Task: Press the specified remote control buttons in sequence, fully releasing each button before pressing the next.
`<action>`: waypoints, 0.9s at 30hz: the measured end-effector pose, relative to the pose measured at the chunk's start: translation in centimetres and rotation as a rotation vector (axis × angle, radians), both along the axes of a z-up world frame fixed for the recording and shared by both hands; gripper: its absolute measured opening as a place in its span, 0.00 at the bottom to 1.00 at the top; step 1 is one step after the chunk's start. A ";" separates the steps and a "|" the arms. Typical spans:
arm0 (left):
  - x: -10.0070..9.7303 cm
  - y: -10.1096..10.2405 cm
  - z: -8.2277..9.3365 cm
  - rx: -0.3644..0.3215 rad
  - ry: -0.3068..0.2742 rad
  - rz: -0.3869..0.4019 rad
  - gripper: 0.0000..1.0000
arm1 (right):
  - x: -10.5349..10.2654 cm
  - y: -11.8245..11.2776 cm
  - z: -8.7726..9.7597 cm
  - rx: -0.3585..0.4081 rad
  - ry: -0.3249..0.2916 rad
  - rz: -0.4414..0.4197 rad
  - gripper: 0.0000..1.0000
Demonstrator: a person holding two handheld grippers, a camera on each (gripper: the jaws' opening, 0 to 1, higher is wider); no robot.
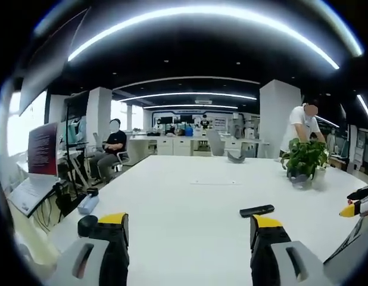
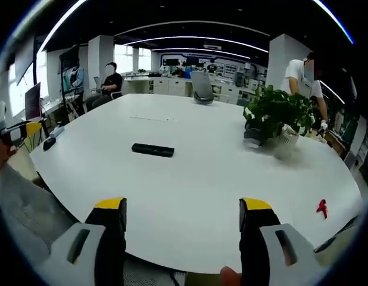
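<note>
A black remote control (image 1: 256,210) lies flat on the big white table (image 1: 184,196); in the right gripper view the remote control (image 2: 152,150) sits left of centre on the table (image 2: 196,179). My left gripper (image 1: 189,229) is open, hanging over the near part of the table, well short of the remote. My right gripper (image 2: 183,213) is open too, above the table's near edge, the remote far ahead of its left jaw. The right gripper's yellow tip (image 1: 351,208) pokes in at the right of the left gripper view; the left gripper (image 2: 17,132) shows at the left edge.
A potted green plant (image 2: 278,116) stands on the table's right side, seen also as the plant (image 1: 304,159). A small red object (image 2: 321,207) lies near the right edge. A person sits at the left (image 1: 112,149); another stands behind the plant (image 1: 303,128). Chairs and desks line the back.
</note>
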State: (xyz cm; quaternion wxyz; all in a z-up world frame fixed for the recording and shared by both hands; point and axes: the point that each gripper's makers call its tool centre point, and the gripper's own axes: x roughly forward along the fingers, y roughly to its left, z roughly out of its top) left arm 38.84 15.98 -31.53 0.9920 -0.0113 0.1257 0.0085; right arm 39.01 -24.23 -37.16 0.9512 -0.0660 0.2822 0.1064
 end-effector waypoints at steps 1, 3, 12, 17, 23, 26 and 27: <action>0.0 -0.3 0.0 -0.003 0.012 -0.011 0.86 | 0.0 0.0 0.0 0.001 -0.002 -0.002 0.80; 0.1 -0.5 0.5 0.003 0.010 -0.026 0.84 | 0.0 0.0 0.1 0.008 -0.005 -0.006 0.80; 2.2 -1.1 2.4 0.066 0.067 -0.172 0.79 | 0.0 0.1 0.2 0.027 -0.007 -0.008 0.79; 4.7 -2.2 3.6 0.094 0.054 -0.251 0.77 | 0.0 0.3 0.1 0.041 0.001 0.004 0.79; 7.7 -4.3 3.7 0.229 0.085 -0.375 0.76 | 0.0 0.4 0.1 0.045 0.004 0.006 0.78; 9.2 -6.5 3.0 0.234 0.134 -0.481 0.74 | 0.0 0.4 0.1 0.050 0.001 0.006 0.77; 9.6 -7.0 2.6 0.245 0.158 -0.506 0.74 | 0.0 0.3 0.1 0.052 0.000 0.005 0.77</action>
